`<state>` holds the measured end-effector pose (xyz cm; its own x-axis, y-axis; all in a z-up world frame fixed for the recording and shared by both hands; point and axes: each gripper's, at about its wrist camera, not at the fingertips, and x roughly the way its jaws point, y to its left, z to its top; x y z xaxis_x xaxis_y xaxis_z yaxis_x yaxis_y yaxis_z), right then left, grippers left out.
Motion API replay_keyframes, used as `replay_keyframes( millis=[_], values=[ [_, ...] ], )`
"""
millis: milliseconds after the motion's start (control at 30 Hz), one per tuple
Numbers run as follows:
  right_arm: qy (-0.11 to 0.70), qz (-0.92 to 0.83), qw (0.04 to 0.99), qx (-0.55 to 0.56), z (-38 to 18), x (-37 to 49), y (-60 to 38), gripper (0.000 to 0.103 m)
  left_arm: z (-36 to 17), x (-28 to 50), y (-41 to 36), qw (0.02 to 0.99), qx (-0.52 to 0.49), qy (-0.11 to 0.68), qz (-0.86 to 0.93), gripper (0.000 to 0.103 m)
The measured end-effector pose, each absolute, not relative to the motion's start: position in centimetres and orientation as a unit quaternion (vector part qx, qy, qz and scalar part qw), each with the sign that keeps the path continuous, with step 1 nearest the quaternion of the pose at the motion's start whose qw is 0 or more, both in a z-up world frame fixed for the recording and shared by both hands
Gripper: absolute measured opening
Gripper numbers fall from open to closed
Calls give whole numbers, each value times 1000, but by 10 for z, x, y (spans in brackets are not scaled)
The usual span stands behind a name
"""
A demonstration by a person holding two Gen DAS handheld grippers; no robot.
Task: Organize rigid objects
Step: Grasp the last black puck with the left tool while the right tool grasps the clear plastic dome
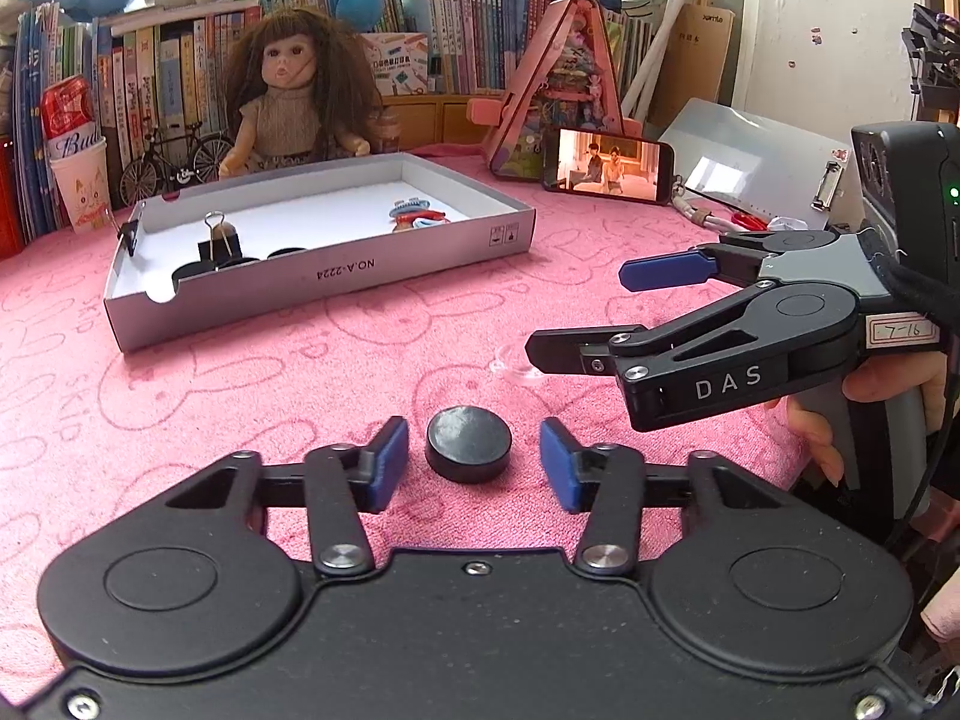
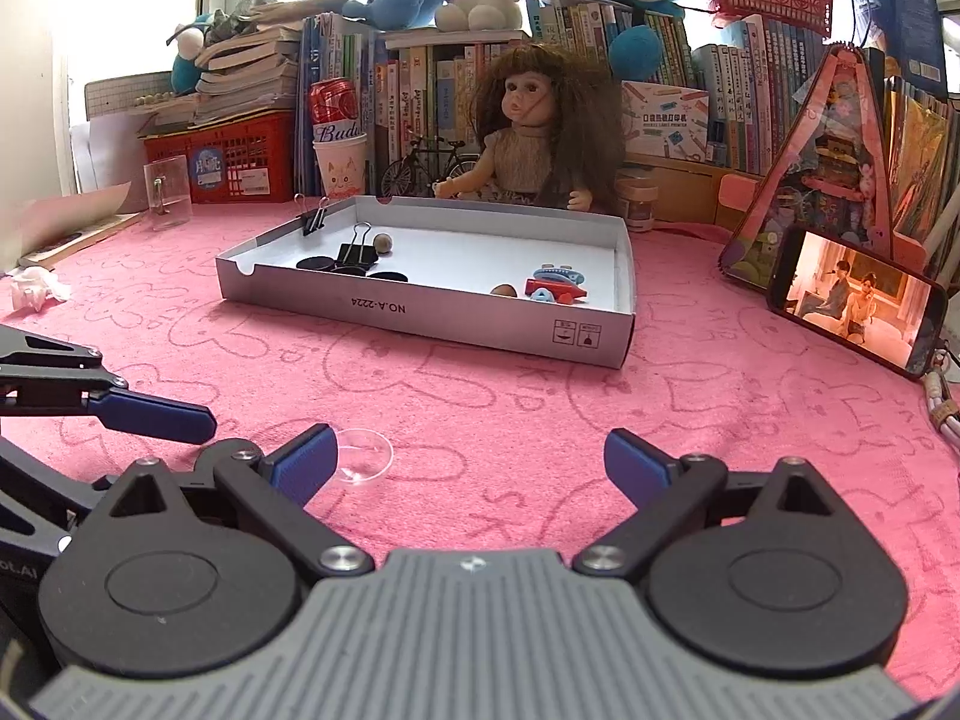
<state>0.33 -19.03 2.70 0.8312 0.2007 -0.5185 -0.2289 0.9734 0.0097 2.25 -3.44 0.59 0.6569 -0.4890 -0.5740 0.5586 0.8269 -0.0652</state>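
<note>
Two grippers over pink cloth: left (image 1: 474, 459) open astride black disc (image 1: 468, 444), untouched; right (image 2: 468, 468) wide open, empty

right gripper (image 2: 465, 462) low over the pink cloth (image 2: 540, 396), jaws spread wide, nothing between the blue pads. clear round dish (image 2: 360, 456) lies on the cloth just beside its left finger (image 2: 300, 468). left gripper (image 2: 153, 417) pokes in from the left edge, one blue-padded finger showing, jaw state can't tell here. farther off, grey cardboard tray (image 2: 420, 315) holds black discs (image 2: 318, 264), a black binder clip (image 2: 354, 252), small brown ball (image 2: 383, 243), red and blue toy pieces (image 2: 555, 288); another binder clip (image 2: 312, 217) on its far left rim. doll (image 2: 534, 138) sits behind the tray. phone (image 2: 858, 303) propped at the right, screen on. red can (image 2: 334, 108) atop a paper cup, far left of the doll.
</note>
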Motion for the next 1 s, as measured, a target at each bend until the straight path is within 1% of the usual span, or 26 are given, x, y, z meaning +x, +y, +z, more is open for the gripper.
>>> replay_keyframes(
  millis=[33, 67, 467, 733, 933, 1000],
  values=[
    [268, 116, 956, -27, 27, 3, -189, 100, 6, 22, -35, 909, 60, 296, -286, 37],
    [267, 119, 956, -28, 27, 2, -188, 100, 6, 22, -35, 911, 63, 294, -283, 29],
    [259, 116, 959, -25, 27, 0, -185, 99, 9, 24, -30, 920, 66, 284, -261, 30],
    [265, 122, 956, -23, 24, -1, -181, 97, 10, 27, -26, 925, 60, 284, -245, 30],
    [272, 131, 953, -31, 21, -2, -174, 88, 9, 28, -25, 925, 59, 284, -244, 30],
    [272, 134, 952, -33, 21, -2, -172, 83, 10, 29, -25, 926, 58, 283, -243, 30]
  ],
)
